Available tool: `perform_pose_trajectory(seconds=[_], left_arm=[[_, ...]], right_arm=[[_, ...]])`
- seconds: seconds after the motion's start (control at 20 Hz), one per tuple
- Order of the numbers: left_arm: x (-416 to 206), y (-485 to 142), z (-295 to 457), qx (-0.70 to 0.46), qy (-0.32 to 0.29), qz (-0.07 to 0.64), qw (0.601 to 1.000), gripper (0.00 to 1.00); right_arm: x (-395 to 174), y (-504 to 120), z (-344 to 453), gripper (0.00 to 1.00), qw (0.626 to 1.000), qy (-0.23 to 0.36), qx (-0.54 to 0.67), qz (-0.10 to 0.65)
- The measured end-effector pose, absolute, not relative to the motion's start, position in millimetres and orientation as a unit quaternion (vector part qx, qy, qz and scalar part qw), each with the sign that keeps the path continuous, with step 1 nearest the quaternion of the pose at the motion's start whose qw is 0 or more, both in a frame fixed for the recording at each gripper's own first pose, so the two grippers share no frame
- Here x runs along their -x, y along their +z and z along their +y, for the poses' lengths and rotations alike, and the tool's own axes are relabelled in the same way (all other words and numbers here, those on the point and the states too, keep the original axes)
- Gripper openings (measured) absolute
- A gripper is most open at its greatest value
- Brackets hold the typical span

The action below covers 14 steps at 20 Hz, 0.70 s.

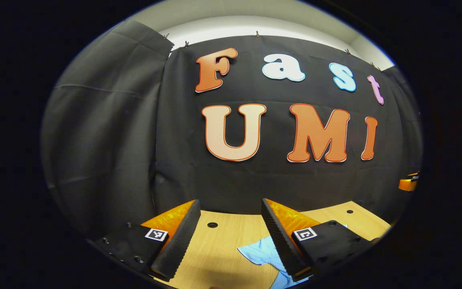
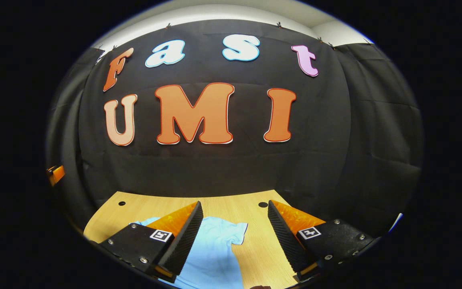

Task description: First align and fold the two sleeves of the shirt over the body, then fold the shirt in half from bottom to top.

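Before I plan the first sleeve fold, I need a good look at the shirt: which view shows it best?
The right gripper view: the shirt lies spread on the table between the open fingers, one sleeve visible. The left gripper view catches just a sleeve and edge of it, partly behind a finger.

Pale sky-blue shirt (image 2: 215, 249), plain, unpatterned, below and between the right gripper (image 2: 234, 235) fingers. Light wood-grain tabletop (image 2: 255, 257) with small dark round holes (image 2: 262, 204). Black booth cloth (image 2: 335, 132) ahead, white wall strip (image 1: 255, 26) above. Black-and-white square markers (image 1: 156, 235) on left gripper (image 1: 227, 237).
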<state>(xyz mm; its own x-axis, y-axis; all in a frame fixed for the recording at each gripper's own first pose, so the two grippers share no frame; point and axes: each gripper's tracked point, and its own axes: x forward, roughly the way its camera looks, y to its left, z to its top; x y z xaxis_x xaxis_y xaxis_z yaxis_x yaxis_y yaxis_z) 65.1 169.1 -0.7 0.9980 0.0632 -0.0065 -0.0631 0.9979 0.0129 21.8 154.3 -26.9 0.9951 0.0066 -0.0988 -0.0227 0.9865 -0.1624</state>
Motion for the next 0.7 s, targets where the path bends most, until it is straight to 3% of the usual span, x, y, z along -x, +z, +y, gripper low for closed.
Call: perform_pose_trajectory(seconds=[0.35,0.7], left_arm=[[-74.4,-7.0,166.2,-0.010,0.038,0.009,0.999,0.98],[-87.2,-17.4,174.5,-0.012,0.061,0.022,0.998,0.98]], right_arm=[[-46.4,-43.4,153.1,0.98,0.992,0.006,0.093,0.088],[-102.2,-81.7,144.9,0.99,0.976,-0.004,0.110,0.187]])
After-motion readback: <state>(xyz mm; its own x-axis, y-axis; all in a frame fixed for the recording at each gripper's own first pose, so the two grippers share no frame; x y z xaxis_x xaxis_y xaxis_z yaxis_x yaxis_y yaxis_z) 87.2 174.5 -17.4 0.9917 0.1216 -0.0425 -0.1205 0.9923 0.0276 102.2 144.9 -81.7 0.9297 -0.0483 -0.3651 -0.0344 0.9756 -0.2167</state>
